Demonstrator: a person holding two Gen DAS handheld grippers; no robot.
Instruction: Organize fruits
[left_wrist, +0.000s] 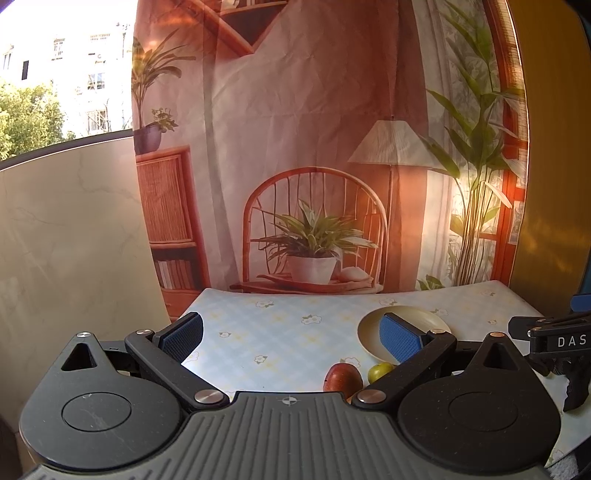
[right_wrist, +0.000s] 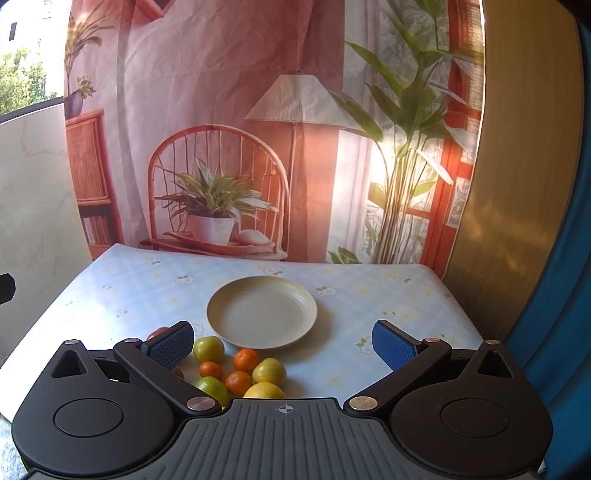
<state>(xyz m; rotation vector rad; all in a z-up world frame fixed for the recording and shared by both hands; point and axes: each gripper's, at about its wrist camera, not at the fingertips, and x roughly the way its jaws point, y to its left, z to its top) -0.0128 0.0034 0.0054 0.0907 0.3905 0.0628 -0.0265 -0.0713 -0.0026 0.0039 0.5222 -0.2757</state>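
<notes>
Fruits (right_wrist: 240, 373) lie loose on the tablecloth (right_wrist: 147, 295) just in front of the empty plate (right_wrist: 262, 312), likely their destination. Left gripper (left_wrist: 291, 338) and right gripper (right_wrist: 284, 341) both hover with jaws spread, holding nothing; a red fruit (left_wrist: 341, 376), perhaps an apple, sits nearest the left.

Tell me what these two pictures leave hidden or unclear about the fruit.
- Right wrist view: the yellow fruit is half hidden by the right hand-held gripper body.
- Right wrist view: a reddish fruit peeks from behind a finger; kind unclear.
- Left wrist view: the plate is partly covered by a finger, and the red apple is cut off below.
</notes>
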